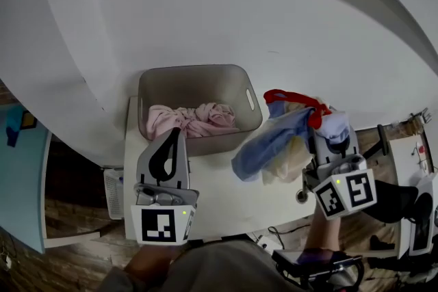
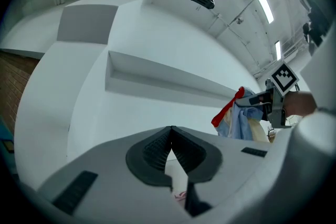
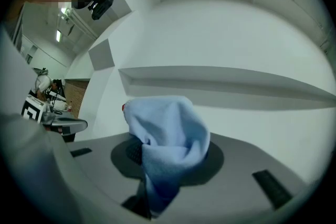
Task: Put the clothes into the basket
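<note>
Head view: grey basket sits on the white table, with a handle slot in its right wall. Pink clothes lie crumpled inside, against the near wall. Left gripper points at the basket's near rim, jaws together. Right gripper is just right of the basket and holds a bundle of clothes. The bundle is outside the basket and droops toward its right front corner: blue fabric, a red strip on top, pale yellow underneath.

Left gripper view: jaws pressed closed with nothing between them. A bit of pink shows low through the gap. The bundle hangs from the right gripper at the right edge.

Right gripper view: jaws are clamped on light blue cloth, which bunches up over them in soft folds. A red edge peeks out at its left.
</note>
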